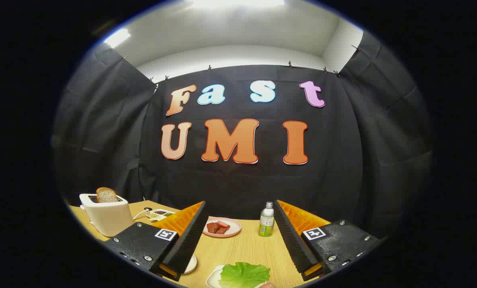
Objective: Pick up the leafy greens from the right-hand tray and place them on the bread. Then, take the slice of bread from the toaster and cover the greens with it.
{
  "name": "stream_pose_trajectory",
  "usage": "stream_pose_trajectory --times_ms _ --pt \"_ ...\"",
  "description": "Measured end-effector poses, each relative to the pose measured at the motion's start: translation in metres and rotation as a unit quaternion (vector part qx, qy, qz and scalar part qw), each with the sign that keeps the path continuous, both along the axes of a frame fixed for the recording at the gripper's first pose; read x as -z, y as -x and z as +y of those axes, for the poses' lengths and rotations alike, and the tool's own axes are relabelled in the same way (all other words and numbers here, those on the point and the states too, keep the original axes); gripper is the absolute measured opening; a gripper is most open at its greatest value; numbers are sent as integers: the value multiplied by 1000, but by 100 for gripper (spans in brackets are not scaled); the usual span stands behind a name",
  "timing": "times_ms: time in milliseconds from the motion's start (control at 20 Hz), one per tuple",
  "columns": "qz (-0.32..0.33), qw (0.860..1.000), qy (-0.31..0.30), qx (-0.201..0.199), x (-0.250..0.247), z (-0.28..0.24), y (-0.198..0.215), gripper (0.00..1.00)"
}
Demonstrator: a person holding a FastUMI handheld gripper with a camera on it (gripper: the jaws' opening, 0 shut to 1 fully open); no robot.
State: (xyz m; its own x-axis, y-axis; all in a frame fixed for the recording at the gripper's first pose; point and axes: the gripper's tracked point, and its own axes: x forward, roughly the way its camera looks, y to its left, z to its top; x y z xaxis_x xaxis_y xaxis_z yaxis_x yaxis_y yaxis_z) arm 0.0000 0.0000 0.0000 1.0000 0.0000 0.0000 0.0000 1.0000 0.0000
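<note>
Gripper (238, 236): fingers spread wide, holding nothing, raised above the light wooden table (242, 248). Green leafy lettuce (244, 274) lies on a white tray (213, 279) at bottom centre, between the fingers. Cream toaster (107, 217) at lower left carries an upright slice of brown bread (106, 195). Pink round plate (233, 229) with red meat pieces sits beyond the fingers, near a small green-labelled bottle (266, 225).

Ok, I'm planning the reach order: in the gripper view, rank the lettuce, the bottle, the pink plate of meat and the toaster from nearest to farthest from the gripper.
The gripper is open, holding nothing.
1. Lettuce: low between the fingers, on a white dish.
2. Bottle and pink plate of meat: ahead between the fingertips, too close to call.
3. Toaster: off to the left, bread in its slot.
</note>
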Motion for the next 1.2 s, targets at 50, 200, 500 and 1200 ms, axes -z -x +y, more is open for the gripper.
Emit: stream_pose_trajectory --times_ms 50,200,500,1200 --pt "0 1000 -1 -2 1 0 0 98" --pt "6 1000 -4 -4 6 1 0 98" --pt "20 1000 -16 -3 14 -4 0 98" --pt "27 999 -12 -13 19 5 3 98"
